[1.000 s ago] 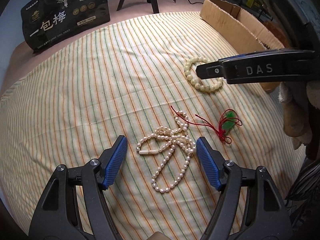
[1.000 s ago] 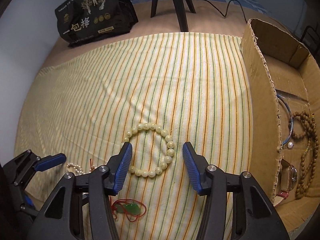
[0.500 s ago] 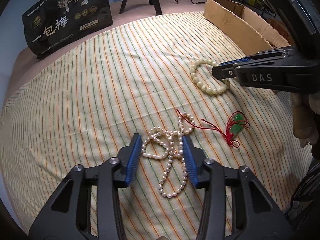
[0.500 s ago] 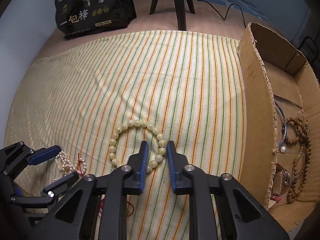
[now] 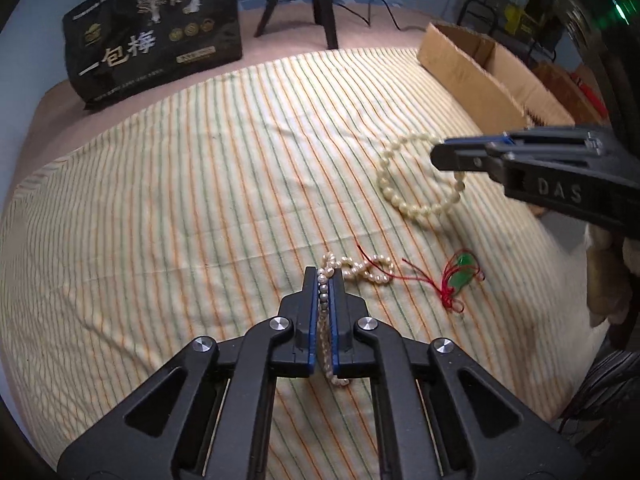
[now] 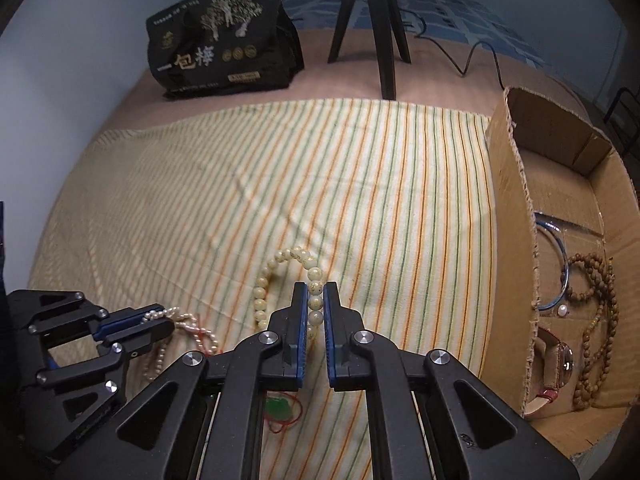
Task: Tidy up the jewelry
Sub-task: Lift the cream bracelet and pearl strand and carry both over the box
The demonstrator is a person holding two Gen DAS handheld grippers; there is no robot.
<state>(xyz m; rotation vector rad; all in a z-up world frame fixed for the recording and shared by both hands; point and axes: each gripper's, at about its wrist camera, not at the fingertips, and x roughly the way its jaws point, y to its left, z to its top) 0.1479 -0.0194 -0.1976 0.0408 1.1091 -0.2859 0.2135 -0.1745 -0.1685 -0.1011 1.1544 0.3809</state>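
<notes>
left wrist view: right gripper (image 5: pixel 440 152) marked "das" clamps bead bracelet (image 5: pixel 416 208), left gripper (image 5: pixel 325 280) fingers clamp pearl necklace (image 5: pixel 368 270)

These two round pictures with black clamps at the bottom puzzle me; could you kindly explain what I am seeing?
No robot here: a person holds a two-finger clamp in each hand, and a wide-angle camera on each looks along its fingers. One picture comes from the left gripper, shut on a pearl necklace. The other comes from the right gripper, shut on a cream bead bracelet. Both pieces lie on a striped cloth, with a green pendant on red cord nearby. The cardboard box on the right already holds brown beads and a watch.
</notes>
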